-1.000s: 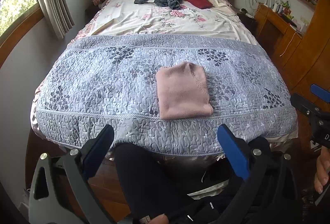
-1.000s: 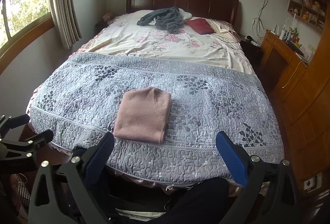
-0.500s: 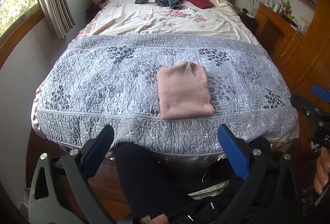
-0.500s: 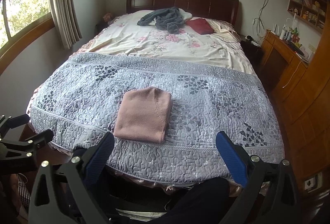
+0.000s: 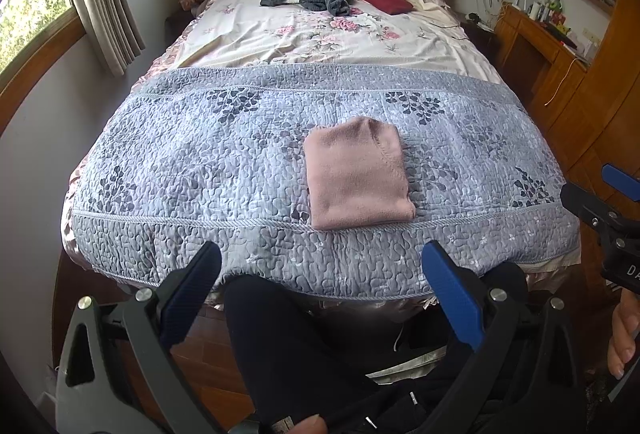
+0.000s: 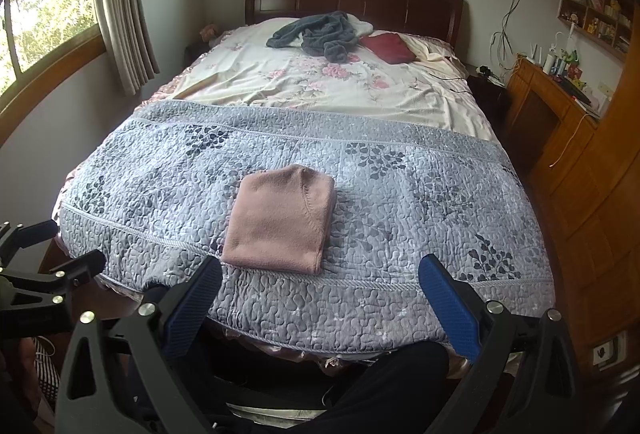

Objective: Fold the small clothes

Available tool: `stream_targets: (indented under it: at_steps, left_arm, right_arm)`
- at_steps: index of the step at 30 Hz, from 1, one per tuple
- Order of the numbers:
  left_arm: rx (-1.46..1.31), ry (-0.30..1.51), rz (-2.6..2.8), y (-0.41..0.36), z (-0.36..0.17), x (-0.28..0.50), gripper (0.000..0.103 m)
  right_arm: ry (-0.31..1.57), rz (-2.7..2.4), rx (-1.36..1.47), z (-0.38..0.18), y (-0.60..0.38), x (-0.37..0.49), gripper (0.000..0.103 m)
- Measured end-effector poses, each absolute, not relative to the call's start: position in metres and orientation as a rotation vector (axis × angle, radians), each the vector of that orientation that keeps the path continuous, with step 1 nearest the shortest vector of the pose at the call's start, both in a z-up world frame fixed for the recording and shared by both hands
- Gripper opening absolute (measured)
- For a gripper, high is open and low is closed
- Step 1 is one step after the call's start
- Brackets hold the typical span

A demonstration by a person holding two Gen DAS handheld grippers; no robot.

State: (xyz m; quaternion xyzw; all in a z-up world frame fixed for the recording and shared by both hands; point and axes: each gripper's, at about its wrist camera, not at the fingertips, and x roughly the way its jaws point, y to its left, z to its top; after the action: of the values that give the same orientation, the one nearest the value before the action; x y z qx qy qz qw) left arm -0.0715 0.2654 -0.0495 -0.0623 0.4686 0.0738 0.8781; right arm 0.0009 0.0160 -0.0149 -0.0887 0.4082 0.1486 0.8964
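The pink garment (image 5: 357,173) lies folded into a compact rectangle on the grey quilt (image 5: 192,154), in the centre of the left wrist frame and left of centre in the right wrist frame, close to the near edge of the bed and just behind the corded seam that runs across the quilt. Treat it as a light, soft knit with no stiffness of its own: it will sag and unfold if you lift it by one layer only. The nap looks fuzzy, so expect it to cling to the quilt, not to slide. Nothing about it is fragile. The left gripper (image 5: 320,290) has its jaws released and spread wide, empty, low in the frame and short of the bed edge. The right gripper (image 6: 318,300) stands the same way, jaws apart and holding nothing, with the garment just above its left finger in the frame. If you must move or square the bundle, take hold at the thick folded edge nearest you, pinching through all layers at once, one gripper toward each near corner. Avoid the stitched seam at the upper right of the garment; a pull there is likely to open the fold. Judged from its tidy shape, this piece appears finished.
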Motion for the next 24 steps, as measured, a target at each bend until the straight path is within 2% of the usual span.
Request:
stream_targets:
  at_steps: [24]
  left_arm:
    - [-0.128, 0.986, 0.146, 0.2664, -0.0512, -0.0662, 0.099]
  right_arm:
    - [0.853, 0.315, -0.18, -0.0194, 0.0191, 0.0063, 0.099]
